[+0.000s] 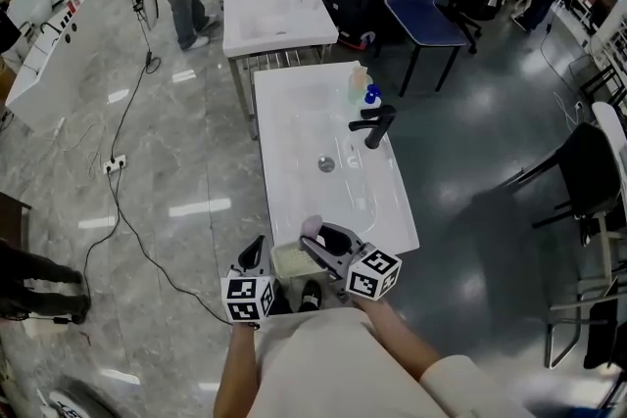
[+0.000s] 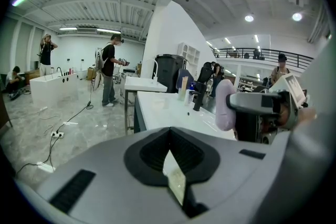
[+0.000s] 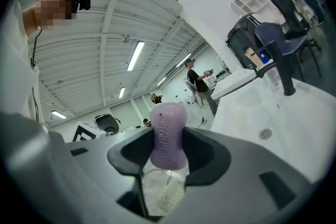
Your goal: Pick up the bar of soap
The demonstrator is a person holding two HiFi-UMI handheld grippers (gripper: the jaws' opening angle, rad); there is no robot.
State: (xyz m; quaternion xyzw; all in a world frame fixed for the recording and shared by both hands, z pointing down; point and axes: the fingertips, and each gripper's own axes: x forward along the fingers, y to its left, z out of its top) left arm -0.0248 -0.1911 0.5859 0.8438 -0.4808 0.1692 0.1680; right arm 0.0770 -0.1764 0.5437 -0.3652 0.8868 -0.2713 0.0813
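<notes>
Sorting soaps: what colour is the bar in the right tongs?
Pale lilac bar of soap, clearest in the right gripper view.

The bar of soap [image 3: 168, 134] looks smooth, waxy and matt, with embossed lettering. The washbasin [image 1: 286, 108] is glossy white, its faucet [image 1: 377, 126] matt black, and the floor [image 1: 176, 162] polished stone.

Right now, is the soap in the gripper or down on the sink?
In the gripper. The right gripper has its jaws pinched on the middle of the purple soap, which is held up off the sink.
</notes>
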